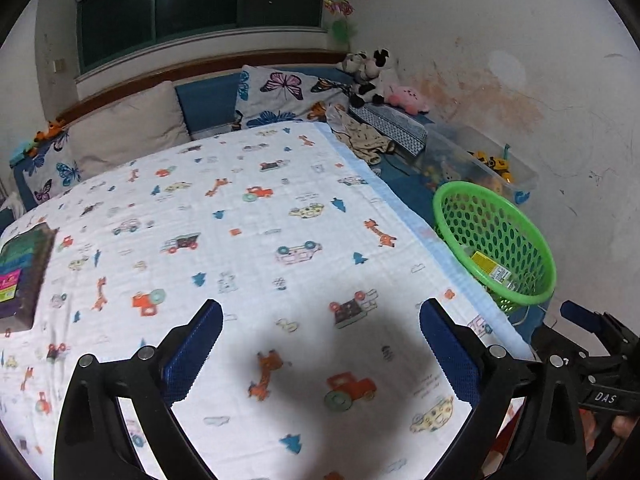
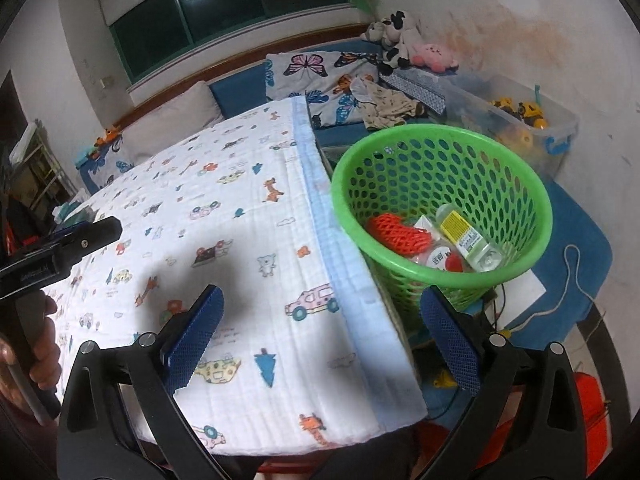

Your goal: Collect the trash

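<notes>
Left gripper (image 1: 320, 356): jaws spread wide, empty, over printed blanket (image 1: 240, 220). Right gripper (image 2: 320, 344): jaws wide, empty, at blanket edge. Green basket (image 2: 400, 136), 1 o'clock: clear bottle (image 2: 468, 240), orange mesh (image 2: 396, 234), wrappers (image 2: 436, 258). Clear toy bin (image 2: 556, 136) beyond, 2 o'clock.
</notes>
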`<state>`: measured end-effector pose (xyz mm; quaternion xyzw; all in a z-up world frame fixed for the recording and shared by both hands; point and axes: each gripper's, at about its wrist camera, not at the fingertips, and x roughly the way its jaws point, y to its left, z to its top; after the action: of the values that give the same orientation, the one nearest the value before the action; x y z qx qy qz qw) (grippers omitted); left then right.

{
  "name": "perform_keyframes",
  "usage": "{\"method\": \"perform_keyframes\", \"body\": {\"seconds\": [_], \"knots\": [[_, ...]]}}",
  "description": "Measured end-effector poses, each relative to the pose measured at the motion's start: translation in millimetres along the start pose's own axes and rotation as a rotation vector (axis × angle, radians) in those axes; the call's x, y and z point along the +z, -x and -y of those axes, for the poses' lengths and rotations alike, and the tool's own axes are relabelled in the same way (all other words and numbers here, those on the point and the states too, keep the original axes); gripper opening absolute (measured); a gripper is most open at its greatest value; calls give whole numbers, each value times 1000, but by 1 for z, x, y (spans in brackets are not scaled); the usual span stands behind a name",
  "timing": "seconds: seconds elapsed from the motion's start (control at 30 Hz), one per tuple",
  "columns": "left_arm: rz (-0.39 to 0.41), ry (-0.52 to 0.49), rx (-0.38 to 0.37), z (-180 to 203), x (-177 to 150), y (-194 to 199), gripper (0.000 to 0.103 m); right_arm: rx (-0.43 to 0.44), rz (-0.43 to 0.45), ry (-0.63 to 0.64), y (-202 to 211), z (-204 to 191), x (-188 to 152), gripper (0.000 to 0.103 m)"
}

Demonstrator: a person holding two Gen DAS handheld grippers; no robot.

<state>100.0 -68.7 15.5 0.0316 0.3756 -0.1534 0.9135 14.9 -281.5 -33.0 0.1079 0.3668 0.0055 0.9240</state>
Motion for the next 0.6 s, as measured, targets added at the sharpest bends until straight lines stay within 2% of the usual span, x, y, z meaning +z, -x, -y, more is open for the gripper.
{"method": "perform_keyframes", "body": {"seconds": [0.6], "knots": [[21, 35, 69, -25, -22, 20, 96, -6, 19, 78, 9, -30, -7, 98]]}}
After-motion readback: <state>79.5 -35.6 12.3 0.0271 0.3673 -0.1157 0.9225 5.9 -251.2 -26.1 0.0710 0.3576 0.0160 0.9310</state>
